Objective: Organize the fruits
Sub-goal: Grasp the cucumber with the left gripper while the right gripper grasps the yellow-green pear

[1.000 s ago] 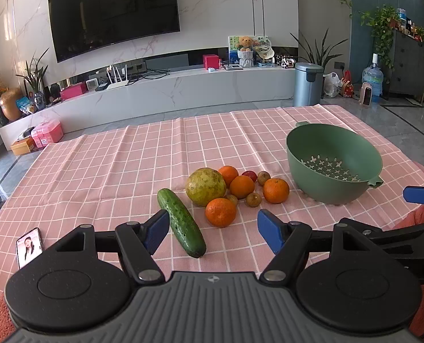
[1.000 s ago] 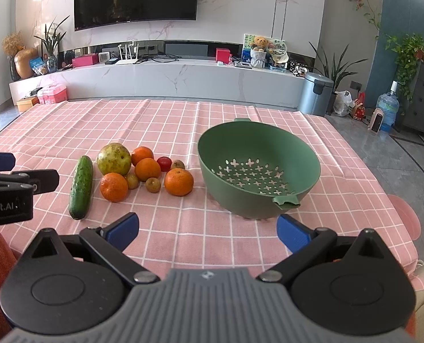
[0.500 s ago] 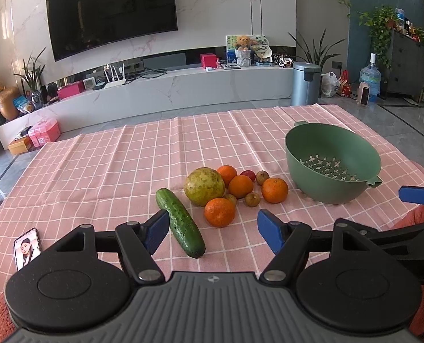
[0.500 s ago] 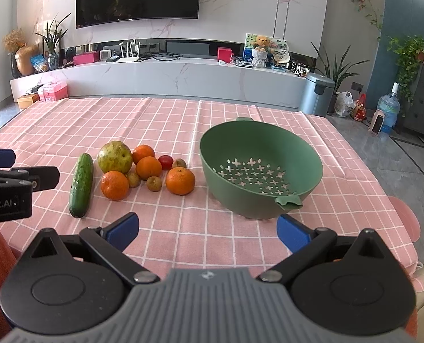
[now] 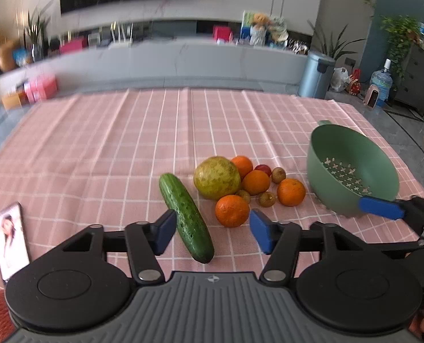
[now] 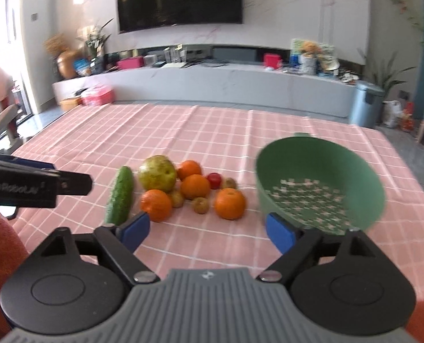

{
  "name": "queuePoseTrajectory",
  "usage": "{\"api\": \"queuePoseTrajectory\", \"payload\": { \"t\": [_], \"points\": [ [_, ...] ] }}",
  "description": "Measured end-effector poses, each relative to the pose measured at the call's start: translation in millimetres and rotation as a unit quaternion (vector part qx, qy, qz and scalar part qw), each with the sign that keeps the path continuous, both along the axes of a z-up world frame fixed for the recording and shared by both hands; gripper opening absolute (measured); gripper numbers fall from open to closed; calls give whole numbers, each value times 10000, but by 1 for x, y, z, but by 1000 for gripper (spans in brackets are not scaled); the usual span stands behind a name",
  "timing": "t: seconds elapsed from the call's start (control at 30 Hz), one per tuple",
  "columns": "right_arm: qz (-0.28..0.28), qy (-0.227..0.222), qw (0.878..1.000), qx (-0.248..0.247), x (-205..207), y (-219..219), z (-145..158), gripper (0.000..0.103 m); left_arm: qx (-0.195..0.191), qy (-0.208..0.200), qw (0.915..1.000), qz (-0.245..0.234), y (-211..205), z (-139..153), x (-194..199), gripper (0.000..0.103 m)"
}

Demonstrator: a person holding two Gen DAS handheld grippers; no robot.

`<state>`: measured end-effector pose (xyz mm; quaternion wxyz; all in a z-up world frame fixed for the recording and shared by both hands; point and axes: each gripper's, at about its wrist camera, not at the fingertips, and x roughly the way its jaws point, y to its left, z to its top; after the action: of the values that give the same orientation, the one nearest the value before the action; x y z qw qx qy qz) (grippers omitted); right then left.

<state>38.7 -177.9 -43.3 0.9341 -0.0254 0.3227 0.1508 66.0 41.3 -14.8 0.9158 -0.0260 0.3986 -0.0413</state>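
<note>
The left gripper (image 5: 212,234) hangs above the near edge of the surface (image 5: 97,157), which is covered by a pink checked cloth. Its jaws stand apart with nothing pressed between them, and they have just been closing. The near half of the cucumber (image 5: 185,217) shows in the gap, close to the left jaw; whether it lies level with the pads or below them cannot be told. Just ahead of the right jaw sits the nearest orange (image 5: 232,210). Beyond it, forward of the gap, are the large yellow-green fruit (image 5: 217,177), three more oranges, a small red fruit (image 5: 263,168) and a few small brown fruits, all bunched together. The green colander (image 5: 352,168) stands forward and to the right of the jaws, apart from the fruit. A phone (image 5: 10,240) lies flat out to the left of the left jaw.

The right gripper (image 6: 207,233) also has its jaws apart and empty, and they too have just been closing. Pink cloth fills the gap between them. The fruit cluster lies ahead of the gap, and the colander's near wall sits just beyond the right jaw. The cucumber's near end lies just beyond the left jaw
</note>
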Motion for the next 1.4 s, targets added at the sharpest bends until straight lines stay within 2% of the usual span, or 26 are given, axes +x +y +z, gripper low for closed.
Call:
{"api": "queuePoseTrajectory", "payload": {
  "t": [0.13,0.23,0.33,0.67,0.8,0.97,1.07,1.2,1.4],
  "points": [
    [303,168,9994,-36,29,15,-9,65,-49,263,9995,164,10,-15,25,57],
    [515,292,9982,-94,54,26,-15,52,-250,585,9975,314,18,-28,47,56],
    [698,329,9970,-93,75,34,-22,52,-493,870,9936,519,29,-42,67,56],
    [1481,406,9874,-388,119,62,-43,55,-692,1407,9854,657,42,-71,103,55],
    [1621,428,9848,-457,129,70,-49,55,-698,1511,9835,709,46,-77,110,52],
    [1851,312,9801,-649,133,83,-54,59,-813,1478,9829,739,57,-73,106,42],
    [1910,322,9784,-721,137,90,-58,59,-700,1475,9836,766,62,-67,103,42],
    [1951,345,9772,-756,142,97,-64,59,-923,1533,9805,811,69,-68,104,44],
    [2047,107,9731,-1053,142,110,-68,60,-1252,1606,9762,746,69,-78,111,46]
  ]
}}
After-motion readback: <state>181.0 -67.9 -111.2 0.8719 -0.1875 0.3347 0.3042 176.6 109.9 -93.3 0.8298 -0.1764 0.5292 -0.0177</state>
